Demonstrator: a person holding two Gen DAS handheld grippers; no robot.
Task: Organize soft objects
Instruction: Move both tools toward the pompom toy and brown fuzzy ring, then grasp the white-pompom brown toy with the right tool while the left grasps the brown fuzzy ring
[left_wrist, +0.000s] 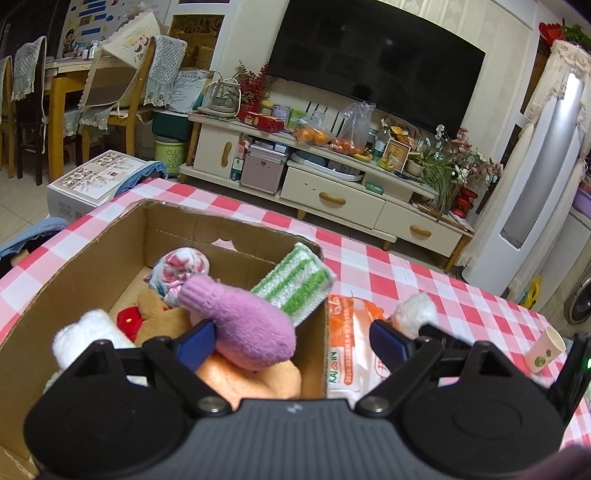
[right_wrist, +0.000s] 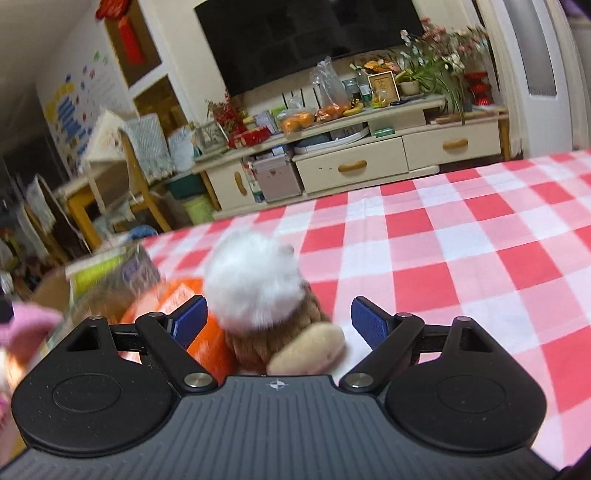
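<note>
Left wrist view: my left gripper (left_wrist: 291, 341) stands wide open over the cardboard box (left_wrist: 92, 258) — nothing gripped; the purple mitten (left_wrist: 243, 325) lies between its fingers atop the pile, striped green cloth (left_wrist: 295, 284) leaning on the box wall.

Right wrist view: right gripper (right_wrist: 277, 317) wide open around a white-and-brown plush toy (right_wrist: 266, 295) on the checked tablecloth (right_wrist: 461, 240) — pads not touching it.

Both wrist cameras look forward and slightly down over the red-and-white checked tablecloth (left_wrist: 424, 280) toward the far black television (left_wrist: 373, 62), the left close above the open cardboard box (left_wrist: 85, 266), the right tilted and close behind a white fluffy plush toy (right_wrist: 255, 280), visible in both.
</note>
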